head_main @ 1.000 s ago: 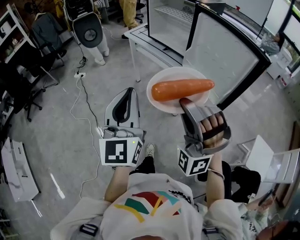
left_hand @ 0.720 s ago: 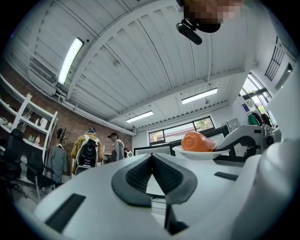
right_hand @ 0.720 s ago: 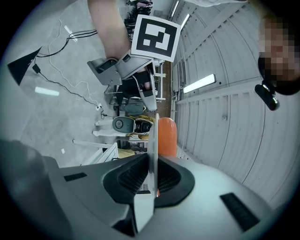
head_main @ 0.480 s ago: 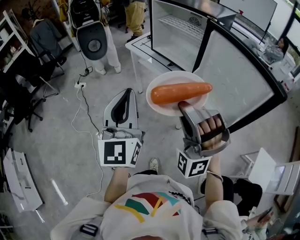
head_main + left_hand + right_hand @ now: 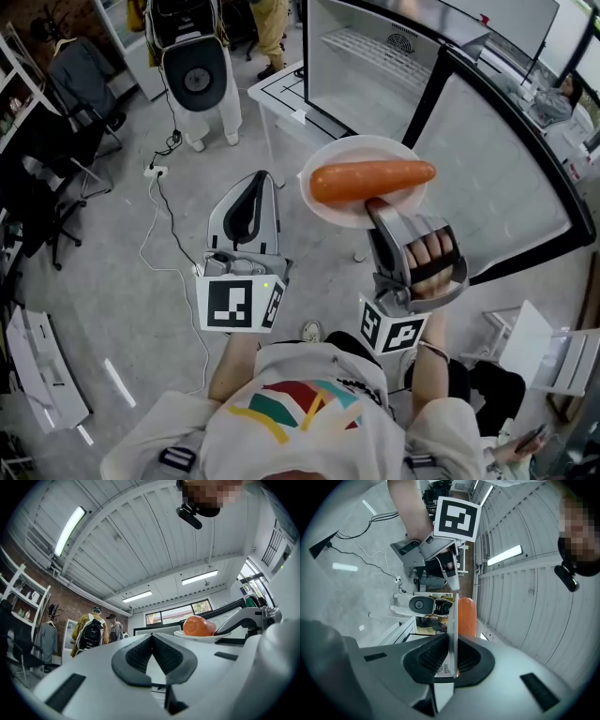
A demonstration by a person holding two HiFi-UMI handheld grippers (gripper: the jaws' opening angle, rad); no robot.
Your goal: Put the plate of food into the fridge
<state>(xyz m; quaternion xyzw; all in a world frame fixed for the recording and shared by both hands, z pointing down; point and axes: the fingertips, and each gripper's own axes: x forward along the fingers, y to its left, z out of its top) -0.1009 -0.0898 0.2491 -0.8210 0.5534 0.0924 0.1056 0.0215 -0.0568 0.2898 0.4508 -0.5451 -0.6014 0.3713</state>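
White plate [image 5: 361,150], carrying one orange carrot [image 5: 372,181], was clamped by its near rim in the right gripper [image 5: 377,204]; I read the jaws as narrow, with the pads pressed on both faces of the rim. I held the plate in the air, outside the open fridge [image 5: 375,66] standing on the table [image 5: 281,89]. The left gripper [image 5: 251,202], beside it, had its jaws together with nothing between them.
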